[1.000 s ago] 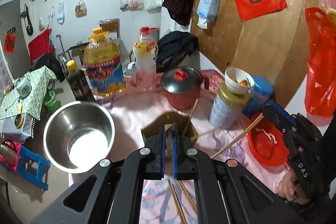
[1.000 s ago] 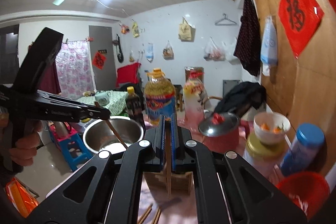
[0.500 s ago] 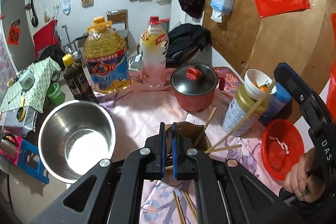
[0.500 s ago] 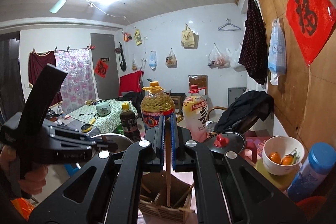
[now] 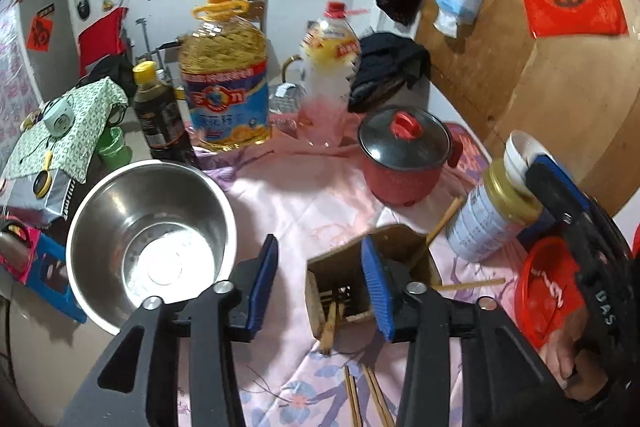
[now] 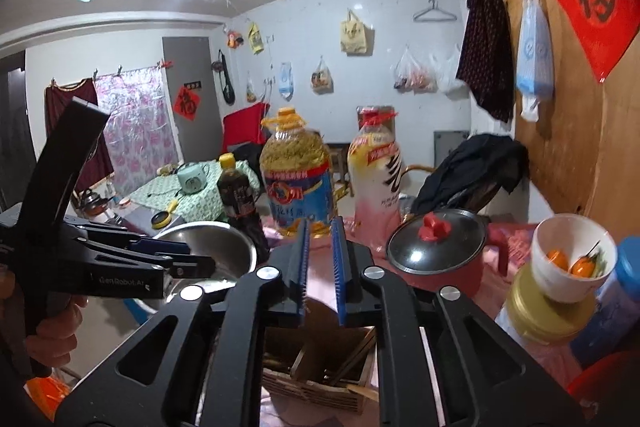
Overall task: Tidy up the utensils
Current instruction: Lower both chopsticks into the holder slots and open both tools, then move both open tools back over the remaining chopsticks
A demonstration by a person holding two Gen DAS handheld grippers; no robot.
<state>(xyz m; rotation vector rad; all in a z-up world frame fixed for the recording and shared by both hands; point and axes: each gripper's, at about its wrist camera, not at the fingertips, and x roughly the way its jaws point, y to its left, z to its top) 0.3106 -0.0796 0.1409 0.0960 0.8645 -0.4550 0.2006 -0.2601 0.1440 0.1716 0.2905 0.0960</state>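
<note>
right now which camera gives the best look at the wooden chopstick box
The left wrist view: it looks down into the wooden chopstick box, showing its open top, the chopsticks inside and the cloth around it. The right wrist view shows only its upper rim and inside, low in the frame and framed by that gripper's own arms.

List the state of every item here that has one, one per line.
Left tongs: opening, nothing between them.
Right tongs: opening, nothing between them.
Square wooden utensil holder: upright, chopsticks inside.
Loose wooden chopsticks: lying flat on the pink cloth.
Red cooking pot with glass lid: lid on.
Steel mixing bowl: upright, empty.
Yellow-capped oil jug: capped, upright.
White bowl: resting on a gold-lidded jar, holding orange fruit.
</note>
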